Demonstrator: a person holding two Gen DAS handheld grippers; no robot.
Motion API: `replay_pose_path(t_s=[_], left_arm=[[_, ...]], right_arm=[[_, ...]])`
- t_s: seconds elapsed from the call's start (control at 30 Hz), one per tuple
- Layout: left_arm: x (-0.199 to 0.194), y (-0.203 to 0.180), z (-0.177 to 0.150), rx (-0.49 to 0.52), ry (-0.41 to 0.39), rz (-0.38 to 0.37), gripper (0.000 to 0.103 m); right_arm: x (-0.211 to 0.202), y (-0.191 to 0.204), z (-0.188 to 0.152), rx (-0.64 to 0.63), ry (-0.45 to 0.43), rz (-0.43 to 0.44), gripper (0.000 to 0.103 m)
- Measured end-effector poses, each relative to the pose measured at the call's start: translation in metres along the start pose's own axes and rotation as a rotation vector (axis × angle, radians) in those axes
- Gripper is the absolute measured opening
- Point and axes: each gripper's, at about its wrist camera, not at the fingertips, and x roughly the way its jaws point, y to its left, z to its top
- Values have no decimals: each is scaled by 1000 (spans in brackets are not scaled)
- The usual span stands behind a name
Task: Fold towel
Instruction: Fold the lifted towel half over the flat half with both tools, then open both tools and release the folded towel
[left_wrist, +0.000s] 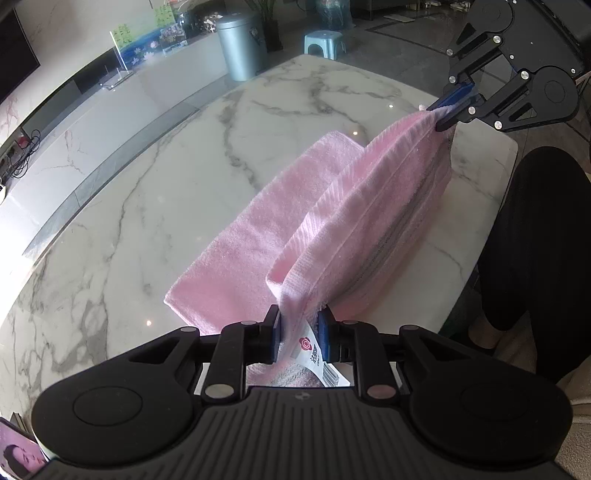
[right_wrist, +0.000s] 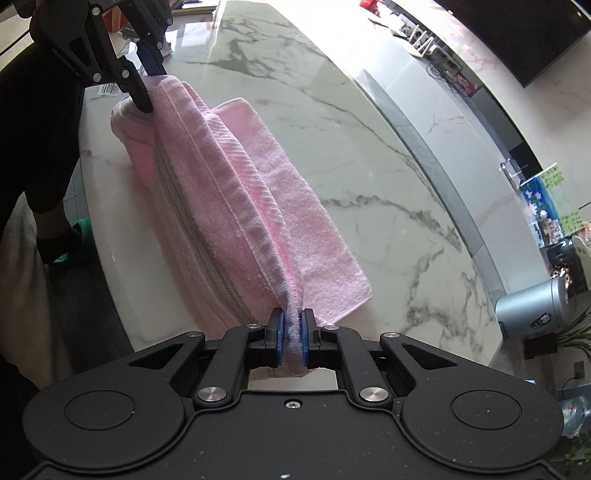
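A pink towel (left_wrist: 354, 221) lies partly folded on the white marble table (left_wrist: 147, 192). One long edge is lifted and stretched between my two grippers, while a flat layer rests on the table beside it. My left gripper (left_wrist: 300, 325) is shut on one corner, where a white label hangs. My right gripper (left_wrist: 452, 107) is shut on the other corner at the far end. In the right wrist view the towel (right_wrist: 236, 206) runs from my right gripper (right_wrist: 293, 328) to my left gripper (right_wrist: 146, 92).
The table's near edge (left_wrist: 476, 236) runs beside the person's dark-clothed body (left_wrist: 535, 236). A grey bin (left_wrist: 242, 44) and a small stool (left_wrist: 325, 42) stand on the floor beyond the table. A low white cabinet (left_wrist: 110, 110) runs along the wall.
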Motion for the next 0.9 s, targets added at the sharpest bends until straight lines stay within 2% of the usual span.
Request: replay_pose_path(t_s=[0.33,0.6,0.77,0.8,0.87,0.9], left_arm=[[63,51,32,36,106,-19,21],[117,76,35,9,144,6,21],[134,85,30,-25,146,5,21],[136,85,30,-32,142,8,22],[137,86,29,-40,140,19,27],[136,86,29,-39,140,29,35]], right_arm=[[82,-55,24,-20,79,104,7],[146,-73,28,3,114,140,8],[165,-77,26,17,125,148,8],[168,-77,25,25,125,150,9],[172,-78,23,42,122,152,18],[173,-79,21,54,120,147,23]])
